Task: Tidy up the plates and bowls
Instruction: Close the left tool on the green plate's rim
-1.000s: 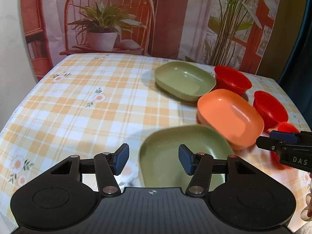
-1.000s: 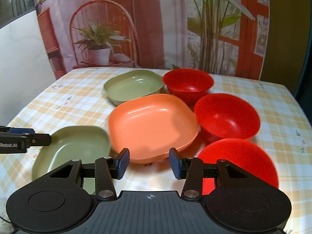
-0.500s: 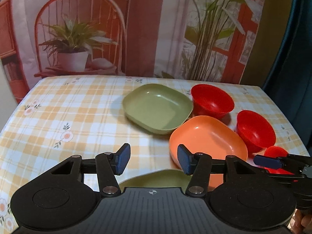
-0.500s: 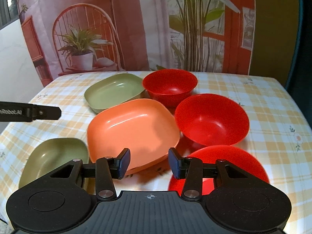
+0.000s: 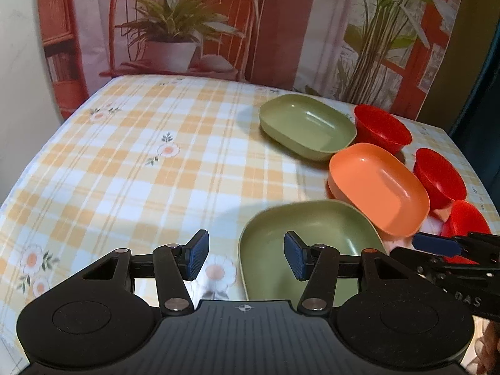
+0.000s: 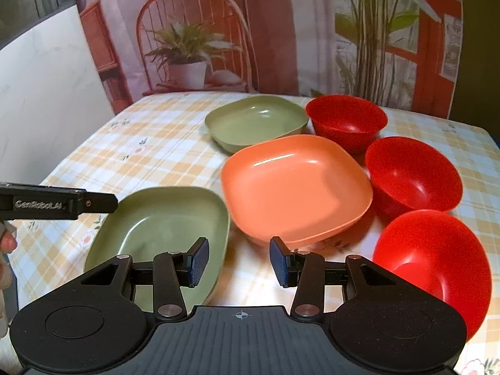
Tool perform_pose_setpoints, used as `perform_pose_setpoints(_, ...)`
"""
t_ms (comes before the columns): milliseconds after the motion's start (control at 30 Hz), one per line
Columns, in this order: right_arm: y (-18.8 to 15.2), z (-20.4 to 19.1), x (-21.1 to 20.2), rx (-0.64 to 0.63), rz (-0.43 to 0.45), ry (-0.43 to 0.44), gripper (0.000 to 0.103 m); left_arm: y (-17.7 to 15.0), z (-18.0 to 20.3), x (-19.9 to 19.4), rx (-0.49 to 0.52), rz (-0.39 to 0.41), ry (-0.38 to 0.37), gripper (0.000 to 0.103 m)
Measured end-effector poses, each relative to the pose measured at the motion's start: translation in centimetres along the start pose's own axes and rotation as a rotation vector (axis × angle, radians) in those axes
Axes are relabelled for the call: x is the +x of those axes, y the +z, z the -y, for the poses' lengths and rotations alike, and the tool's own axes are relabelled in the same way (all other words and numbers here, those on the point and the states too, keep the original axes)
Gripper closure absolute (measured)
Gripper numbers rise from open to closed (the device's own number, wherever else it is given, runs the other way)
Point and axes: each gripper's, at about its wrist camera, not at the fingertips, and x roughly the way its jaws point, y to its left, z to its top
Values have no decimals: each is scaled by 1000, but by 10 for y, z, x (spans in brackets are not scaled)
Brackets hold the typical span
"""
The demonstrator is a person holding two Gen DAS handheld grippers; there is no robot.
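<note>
A near green plate, an orange plate and a far green plate lie on the checked tablecloth. Three red bowls stand to their right: far, middle, near. My left gripper is open and empty, its jaws either side of the near green plate's left rim. My right gripper is open and empty, just before the gap between the near green and orange plates.
The checked tablecloth stretches bare to the left of the dishes. A backdrop with a printed chair and plants hangs behind the table. The table's right edge runs close behind the red bowls.
Both grippers dipped back down toward the near green plate after rising half a second ago. Dishes have not moved. Both stay open.
</note>
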Motion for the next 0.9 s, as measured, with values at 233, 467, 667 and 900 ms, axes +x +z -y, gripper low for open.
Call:
perform_pose_setpoints(233,-6,0,6,3,-38,7,67,-11,-1,0,20,-31,11,47)
perform_pose_setpoints(467,-11,1,11,5,-71,16,72,-18,2,4,29,-52,3,47)
perform_pose_setpoints(667,-13,-2,14,3,-86,26,78,-22,1,8,36,-66,-8,67)
perform_pose_setpoints(900,-12,-7,15,-19,-93,50,93,-29,-2,14,29,-88,-28,83)
